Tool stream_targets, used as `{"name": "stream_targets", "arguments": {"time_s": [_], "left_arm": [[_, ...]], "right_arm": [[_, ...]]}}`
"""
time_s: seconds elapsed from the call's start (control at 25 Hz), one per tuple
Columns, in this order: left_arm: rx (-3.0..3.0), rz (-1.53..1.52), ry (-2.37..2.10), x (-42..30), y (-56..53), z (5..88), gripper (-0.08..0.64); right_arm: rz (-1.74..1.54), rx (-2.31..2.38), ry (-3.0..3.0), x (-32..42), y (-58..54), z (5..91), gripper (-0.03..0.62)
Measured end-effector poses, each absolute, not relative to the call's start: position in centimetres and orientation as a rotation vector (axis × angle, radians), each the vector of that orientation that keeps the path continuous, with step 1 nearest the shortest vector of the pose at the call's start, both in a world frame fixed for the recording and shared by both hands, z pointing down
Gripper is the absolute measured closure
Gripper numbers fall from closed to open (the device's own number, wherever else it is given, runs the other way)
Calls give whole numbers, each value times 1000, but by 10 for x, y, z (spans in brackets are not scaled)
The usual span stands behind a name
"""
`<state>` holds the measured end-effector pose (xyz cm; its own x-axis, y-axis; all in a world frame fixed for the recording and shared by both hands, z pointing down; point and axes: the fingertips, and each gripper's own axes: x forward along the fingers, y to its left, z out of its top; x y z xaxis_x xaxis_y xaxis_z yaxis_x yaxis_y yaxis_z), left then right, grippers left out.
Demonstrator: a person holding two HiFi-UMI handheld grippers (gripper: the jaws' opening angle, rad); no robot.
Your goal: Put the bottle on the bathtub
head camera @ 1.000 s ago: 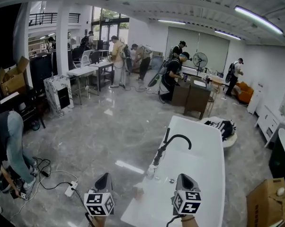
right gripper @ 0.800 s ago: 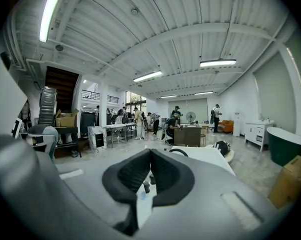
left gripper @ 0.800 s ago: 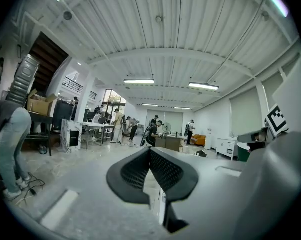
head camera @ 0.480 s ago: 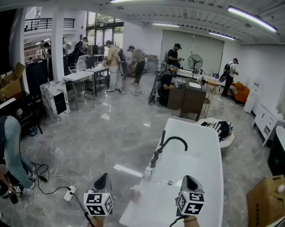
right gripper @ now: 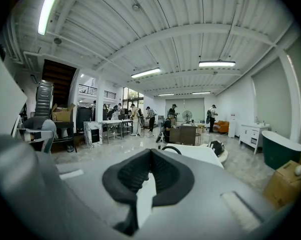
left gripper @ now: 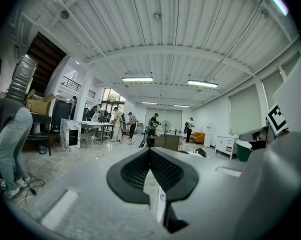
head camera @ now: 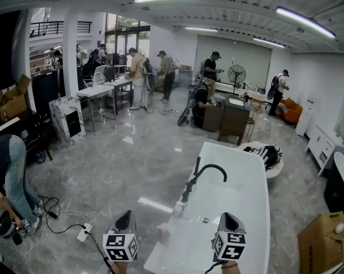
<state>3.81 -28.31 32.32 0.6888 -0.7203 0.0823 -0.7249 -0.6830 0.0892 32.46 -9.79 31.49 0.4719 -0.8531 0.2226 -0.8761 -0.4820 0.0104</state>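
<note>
- The small pale plastic bottle (head camera: 178, 208) stands on the left rim of the white oval bathtub (head camera: 243, 164), just beside the base of the black curved tap (head camera: 202, 174).
- The left gripper (head camera: 124, 216), near-left of the tub, has its jaw tips pressed together with nothing between them.
- The right gripper (head camera: 227, 217), over the tub's near end, is likewise closed and empty.
</note>
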Motion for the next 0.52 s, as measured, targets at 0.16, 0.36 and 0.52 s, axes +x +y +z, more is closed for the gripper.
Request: {"name": "stream_targets", "arguments": {"time_s": [0.16,0.36,0.52], "left_arm": [[2765,70,-1195,38,-281,327,563],[2760,75,-1186,40,-278,330,563],[2759,84,-1184,42,-277,333,563]], "right_arm": [[285,2584,-1520,325,-95,315,590],[296,2590,-1503,328,-89,316,590],[310,2591,-1503,330,-86,320,590]]}}
